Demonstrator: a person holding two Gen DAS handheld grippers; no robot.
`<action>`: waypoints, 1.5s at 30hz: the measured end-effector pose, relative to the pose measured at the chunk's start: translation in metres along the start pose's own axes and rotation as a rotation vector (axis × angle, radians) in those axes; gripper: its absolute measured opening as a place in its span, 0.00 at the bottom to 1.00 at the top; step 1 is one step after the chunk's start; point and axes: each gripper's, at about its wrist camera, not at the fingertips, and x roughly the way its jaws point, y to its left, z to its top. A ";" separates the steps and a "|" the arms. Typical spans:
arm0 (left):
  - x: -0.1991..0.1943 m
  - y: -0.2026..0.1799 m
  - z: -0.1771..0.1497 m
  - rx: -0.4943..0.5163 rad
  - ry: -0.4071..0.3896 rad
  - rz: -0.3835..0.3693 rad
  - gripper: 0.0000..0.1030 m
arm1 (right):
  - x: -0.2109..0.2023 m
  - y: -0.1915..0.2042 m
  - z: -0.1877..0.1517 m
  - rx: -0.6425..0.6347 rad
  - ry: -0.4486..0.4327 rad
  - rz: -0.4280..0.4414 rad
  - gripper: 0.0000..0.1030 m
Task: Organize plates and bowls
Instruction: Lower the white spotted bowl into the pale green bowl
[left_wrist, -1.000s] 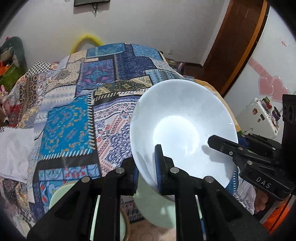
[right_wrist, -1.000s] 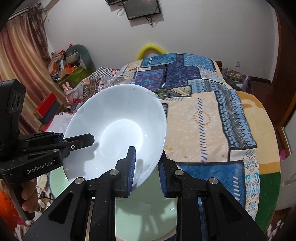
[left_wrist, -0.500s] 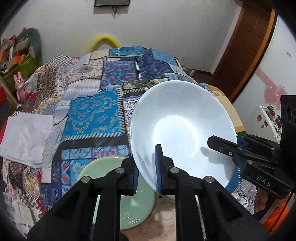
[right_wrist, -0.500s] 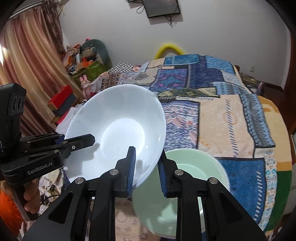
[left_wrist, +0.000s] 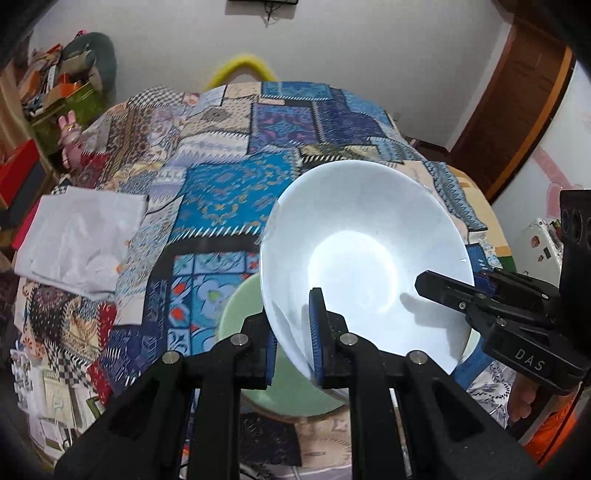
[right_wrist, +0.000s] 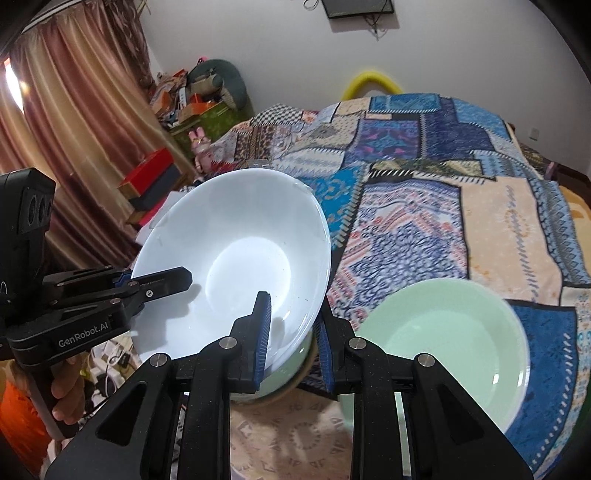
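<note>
A large white bowl (left_wrist: 364, 266) is held in the air by both grippers, tilted toward the cameras. My left gripper (left_wrist: 293, 338) is shut on its near-left rim. My right gripper (right_wrist: 291, 332) is shut on its right rim; the bowl also shows in the right wrist view (right_wrist: 236, 269). A pale green bowl (left_wrist: 251, 321) lies on the patchwork bedspread (left_wrist: 221, 192) directly under the white bowl. A second pale green bowl (right_wrist: 447, 332) lies to the right in the right wrist view, beside the first green bowl (right_wrist: 291, 373), which is mostly hidden.
A white folded cloth (left_wrist: 81, 236) lies on the bed's left side. Cluttered boxes and toys (right_wrist: 192, 107) stand by the curtain at the far left. A wooden door (left_wrist: 517, 103) is at the right. A yellow arch (right_wrist: 371, 83) stands behind the bed.
Both grippers have carried the white bowl leftward over the bed. The green bowls have come into fuller view, and the white bowl now hangs over one of them.
</note>
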 end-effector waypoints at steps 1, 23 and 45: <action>0.002 0.003 -0.003 -0.006 0.004 0.003 0.14 | 0.004 0.003 -0.002 -0.003 0.009 0.004 0.21; 0.041 0.042 -0.035 -0.078 0.111 0.014 0.14 | 0.050 0.014 -0.033 0.036 0.143 0.051 0.21; 0.052 0.039 -0.034 -0.072 0.150 0.044 0.14 | 0.047 0.011 -0.027 -0.054 0.179 -0.058 0.24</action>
